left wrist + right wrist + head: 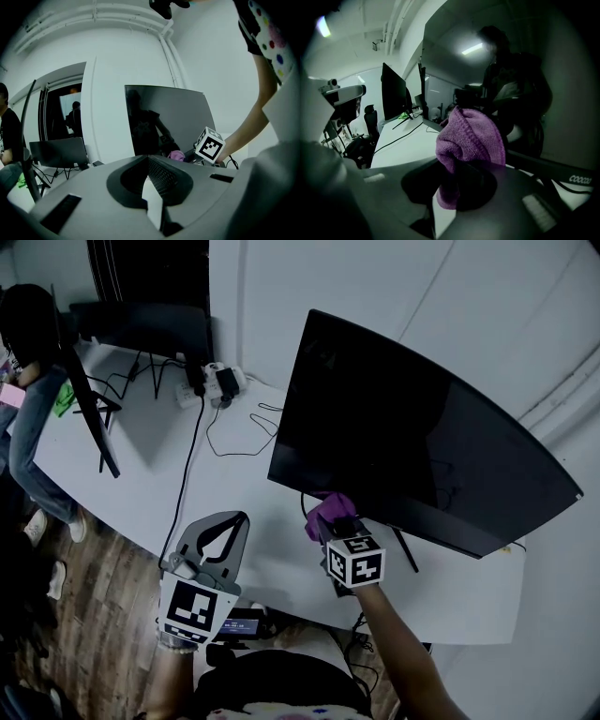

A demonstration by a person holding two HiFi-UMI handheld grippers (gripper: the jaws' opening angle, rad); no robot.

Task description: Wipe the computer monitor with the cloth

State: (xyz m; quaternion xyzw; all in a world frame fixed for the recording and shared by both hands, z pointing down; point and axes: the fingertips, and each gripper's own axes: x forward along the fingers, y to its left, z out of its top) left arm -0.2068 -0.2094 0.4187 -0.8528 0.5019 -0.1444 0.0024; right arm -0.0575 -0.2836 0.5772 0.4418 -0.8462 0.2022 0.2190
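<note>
Since the purple cloth (pixel 327 509) is bunched up and clamped in the jaws of the right gripper (pixel 332 520), the wiping step looks under way or just about to begin. In the head view the cloth sits at the centre of the frame, against the bottom edge of the monitor (pixel 412 432) near its lower left corner. No view shows for sure whether it presses on the glass. In the right gripper view the cloth (pixel 469 138) fills the middle, with the dark screen (pixel 520 79) close behind it showing reflections.

My guess is that the next move calls for laying the cloth flat on the screen and sweeping it up and toward the right of the frame, with light pressure so the panel does not rock on its stand.

The left gripper (pixel 238 518) hovers at lower centre-left over the near edge of the white desk (pixel 150 460). Its jaws are closed together on nothing, well apart from the monitor.

Almost the whole screen lies open above and to the right of the cloth. The wall (pixel 506 306) stands close behind the top edge. Left of the monitor the desk is bare apart from a thin cable (pixel 234 432) and a power strip (pixel 212 385) further back, near a second monitor (pixel 141 329).
</note>
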